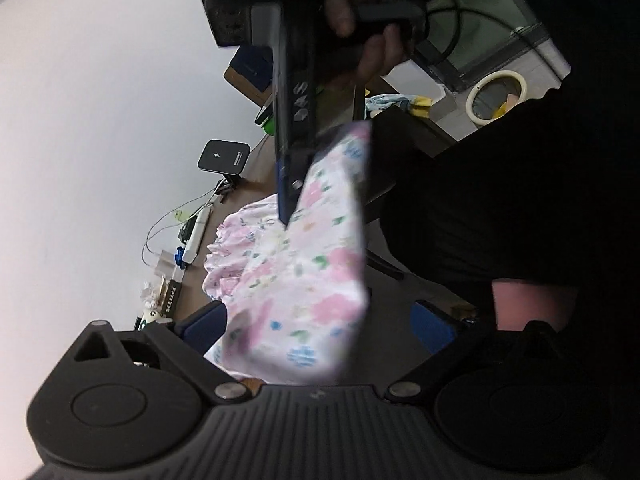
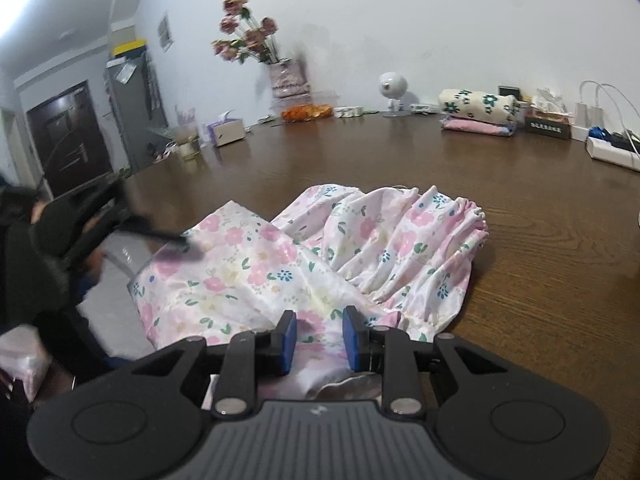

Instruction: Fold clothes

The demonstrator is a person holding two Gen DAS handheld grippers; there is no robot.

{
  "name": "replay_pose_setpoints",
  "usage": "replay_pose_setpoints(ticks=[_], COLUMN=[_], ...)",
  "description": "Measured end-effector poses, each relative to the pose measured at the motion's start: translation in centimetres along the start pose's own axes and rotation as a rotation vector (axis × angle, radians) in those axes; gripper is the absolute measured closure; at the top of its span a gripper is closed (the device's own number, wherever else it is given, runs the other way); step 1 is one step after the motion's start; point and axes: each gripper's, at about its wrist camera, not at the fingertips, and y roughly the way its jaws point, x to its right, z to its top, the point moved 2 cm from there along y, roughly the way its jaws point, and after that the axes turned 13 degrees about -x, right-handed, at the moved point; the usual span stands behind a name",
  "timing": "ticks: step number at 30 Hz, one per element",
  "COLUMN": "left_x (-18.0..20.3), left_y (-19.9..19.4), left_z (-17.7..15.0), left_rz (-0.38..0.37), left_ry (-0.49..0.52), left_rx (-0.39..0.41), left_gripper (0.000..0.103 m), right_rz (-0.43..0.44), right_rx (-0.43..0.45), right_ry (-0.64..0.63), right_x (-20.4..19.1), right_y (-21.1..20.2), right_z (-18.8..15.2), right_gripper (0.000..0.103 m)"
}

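R gripper [image 2: 319, 334] jaws narrow, floral cloth [image 2: 304, 256] between pads, grip unclear. L gripper [image 1: 320, 320] wide. Folded stack [image 2: 478, 114], power strip [image 2: 612, 152] at table [image 2: 540, 240] back edge.

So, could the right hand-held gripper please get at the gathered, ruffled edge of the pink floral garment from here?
Probably yes: the ruffled edge lies uncovered on the brown wooden table, just beyond the right hand-held gripper.

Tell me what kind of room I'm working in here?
Probably a lived-in home room, perhaps a dining or living area: a large wooden table against a white wall, a vase of flowers, a tissue box and folded blankets, with a door at the left.
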Motion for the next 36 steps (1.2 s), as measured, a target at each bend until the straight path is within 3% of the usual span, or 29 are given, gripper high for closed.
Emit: replay_pose_setpoints(ticks=[2, 3, 4, 6, 10, 13, 14, 15, 17, 18, 21, 24, 26, 28, 29, 32, 36], left_x=[0.4, 0.6, 0.6, 0.2, -1.6, -3.6, -4.2, -4.8, -5.9, -6.3, -7.1, -7.4, -7.6, -7.6, -7.7, -8.6, -11.6], left_y=[0.2, 0.3, 0.6, 1.1, 0.8, 0.9, 1.0, 1.1, 1.3, 1.4, 1.7, 1.6, 1.7, 1.7, 1.7, 1.1, 1.7], left_z=[-0.1, -0.1, -0.1, 0.2, 0.3, 0.8, 0.8, 0.8, 0.8, 0.6, 0.4, 0.4, 0.4, 0.4, 0.4, 0.3, 0.0], left_rz=[0.016, 0.024, 0.009, -0.049, -0.141, -0.252, -0.289, -0.321, -0.38, -0.408, -0.473, -0.508, -0.519, -0.527, -0.538, -0.654, -0.9], left_ry=[0.031, 0.047, 0.044, 0.009, -0.076, -0.17, -0.197, -0.223, -0.267, -0.288, -0.34, -0.361, -0.364, -0.367, -0.375, -0.435, -0.619], left_rx=[0.016, 0.022, 0.007, -0.042, -0.059, -0.078, -0.084, -0.09, -0.095, -0.093, -0.089, -0.09, -0.092, -0.095, -0.096, -0.091, -0.083], left_gripper=[0.004, 0.014, 0.035, 0.057, 0.067, 0.071, 0.071, 0.071, 0.071, 0.072, 0.072, 0.072, 0.072, 0.072, 0.072, 0.074, 0.075], right_rz=[-0.006, -0.012, -0.018, -0.031, -0.056, -0.075, -0.082, -0.088, -0.118, -0.134, -0.212, -0.362, -0.415, -0.402, -0.369, -0.194, 0.255], right_rx=[-0.003, 0.001, 0.005, 0.013, 0.029, 0.041, 0.045, 0.049, 0.094, 0.108, 0.028, 0.008, 0.032, 0.024, -0.015, -0.051, -0.151], right_ry=[-0.034, -0.052, -0.07, -0.105, -0.177, -0.23, -0.248, -0.265, -0.367, -0.452, -0.717, -0.88, -0.908, -0.908, -0.88, -0.724, -0.316], right_x=[-0.6, -0.8, -1.1, -1.7, -2.8, -3.7, -3.9, -4.2, -5.6, -6.6, -8.8, -9.3, -8.9, -8.4, -8.1, -6.9, -2.6], right_y=[-0.6, -1.0, -1.4, -2.3, -3.9, -5.1, -5.6, -6.0, -7.2, -7.6, -5.9, -2.9, -1.5, -0.6, -0.3, -1.8, -4.1], right_z=[-0.3, -0.5, -0.6, -1.0, -1.6, -2.1, -2.3, -2.4, -3.4, -4.3, -6.7, -7.9, -7.8, -7.3, -6.9, -5.2, -2.1], right_gripper=[0.08, 0.079, 0.079, 0.079, 0.075, 0.07, 0.055, 0.033, 0.009, 0.008, 0.011, 0.021, 0.024, 0.044, 0.067, 0.077, 0.08])
